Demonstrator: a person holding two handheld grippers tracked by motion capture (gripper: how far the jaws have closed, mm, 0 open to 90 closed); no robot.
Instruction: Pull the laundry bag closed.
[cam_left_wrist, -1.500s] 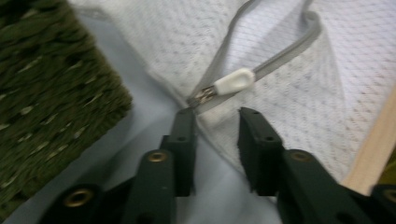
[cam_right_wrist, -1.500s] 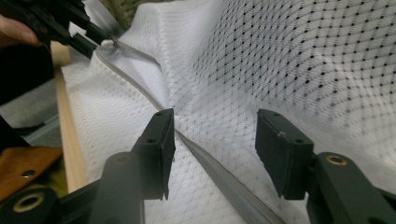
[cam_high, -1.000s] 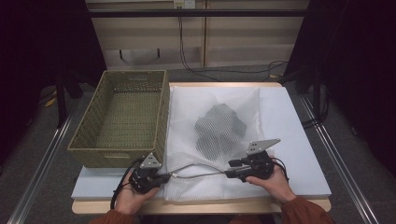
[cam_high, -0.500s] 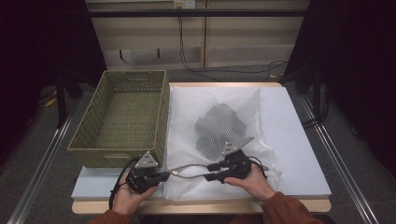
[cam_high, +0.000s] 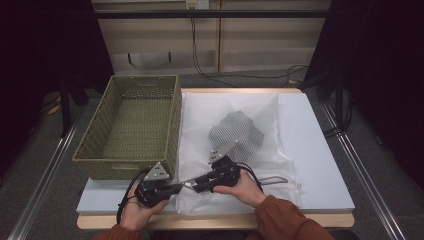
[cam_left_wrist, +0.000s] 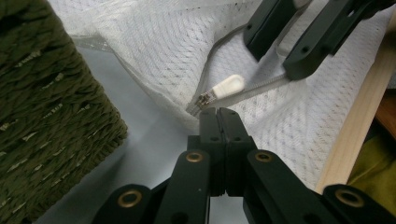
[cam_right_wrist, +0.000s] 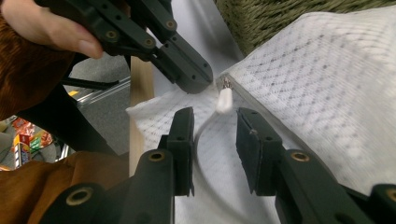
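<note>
Down at the near edge of the table, the left gripper (cam_high: 172, 189) has its jaws pressed fully together, pinching the corner of the white mesh laundry bag (cam_high: 235, 150) right at the end of the zipper; in the left gripper view the closed tips (cam_left_wrist: 218, 116) sit just below the zipper slider, with the mesh gathered against them. The white zipper pull (cam_left_wrist: 227, 87) lies flat on the mesh just beyond those tips. The right gripper (cam_high: 196, 184) faces the left one from the other side, its tips close to the left gripper's. Its jaws have just been closing and now stand partly apart, with the zipper pull (cam_right_wrist: 224, 100) just ahead of the gap and a grey cord curving between the pads; neither pad touches the pull. In the right gripper view the left gripper's black jaws (cam_right_wrist: 187, 70) come in from the upper left, ending beside the slider.

Farther out, the bag is spread over the pale blue table top (cam_high: 315, 150), and a dark bundled garment (cam_high: 235, 131) shows through the mesh near its middle. To the left, an olive woven basket (cam_high: 100, 145) stands beside the bag, its near right corner just beside the left gripper.
</note>
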